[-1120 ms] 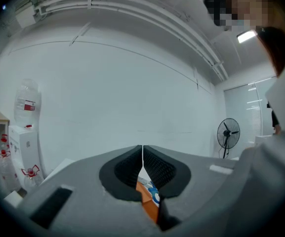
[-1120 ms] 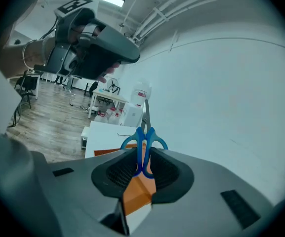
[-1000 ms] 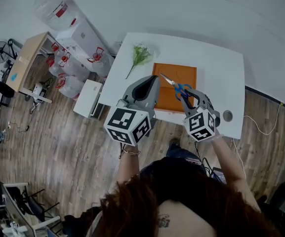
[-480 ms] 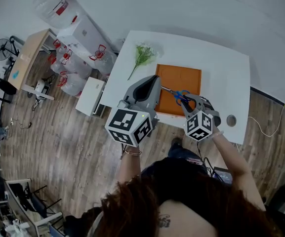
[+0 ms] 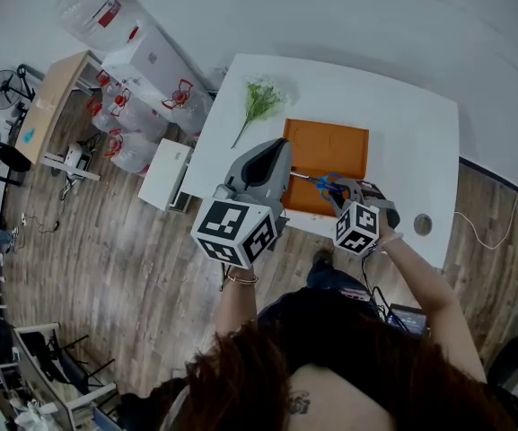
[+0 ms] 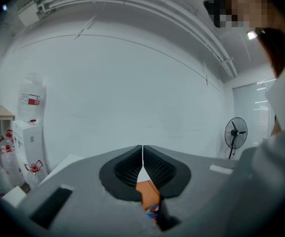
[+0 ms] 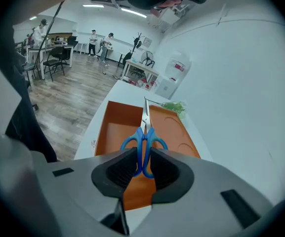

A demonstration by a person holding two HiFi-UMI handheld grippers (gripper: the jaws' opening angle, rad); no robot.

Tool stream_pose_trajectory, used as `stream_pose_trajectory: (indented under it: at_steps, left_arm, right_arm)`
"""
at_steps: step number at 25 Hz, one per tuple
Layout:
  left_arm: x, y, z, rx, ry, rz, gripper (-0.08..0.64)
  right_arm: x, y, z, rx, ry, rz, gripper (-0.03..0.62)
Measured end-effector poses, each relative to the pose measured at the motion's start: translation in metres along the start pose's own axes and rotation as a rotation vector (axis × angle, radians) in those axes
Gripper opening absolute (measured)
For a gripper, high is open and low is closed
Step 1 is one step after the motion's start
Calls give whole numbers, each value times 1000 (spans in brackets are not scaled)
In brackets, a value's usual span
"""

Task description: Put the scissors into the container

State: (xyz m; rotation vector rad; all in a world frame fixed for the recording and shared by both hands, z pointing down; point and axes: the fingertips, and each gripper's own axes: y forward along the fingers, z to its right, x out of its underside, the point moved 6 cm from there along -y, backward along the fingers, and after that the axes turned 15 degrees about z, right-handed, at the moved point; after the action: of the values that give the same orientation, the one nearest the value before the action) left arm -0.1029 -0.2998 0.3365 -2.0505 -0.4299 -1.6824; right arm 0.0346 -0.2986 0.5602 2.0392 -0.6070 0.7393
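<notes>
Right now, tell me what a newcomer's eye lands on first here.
The blue-handled scissors, pinched by the right gripper, blades pointing over the orange container on the white table. Beside them the left gripper hangs with jaws shut and empty, and a green sprig lies past the container's far corner.

This looks like a shared open-plan office or lab. It has a wood-plank floor, plain white walls and ceiling strip lights. People stand by desks with black office chairs. There is also a water dispenser with spare bottles, and a pedestal fan.
</notes>
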Motion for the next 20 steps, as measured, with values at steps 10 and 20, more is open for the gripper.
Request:
stream_pose_trajectory:
  at_steps: [10, 20]
  left_arm:
    - [9, 9, -15, -39, -11, -22, 20]
    - [17, 12, -25, -61, -22, -40, 21]
  right_arm:
    - [25, 33, -9, -138, -22, -133, 80]
    - [32, 52, -15, -197, -12, -244, 81]
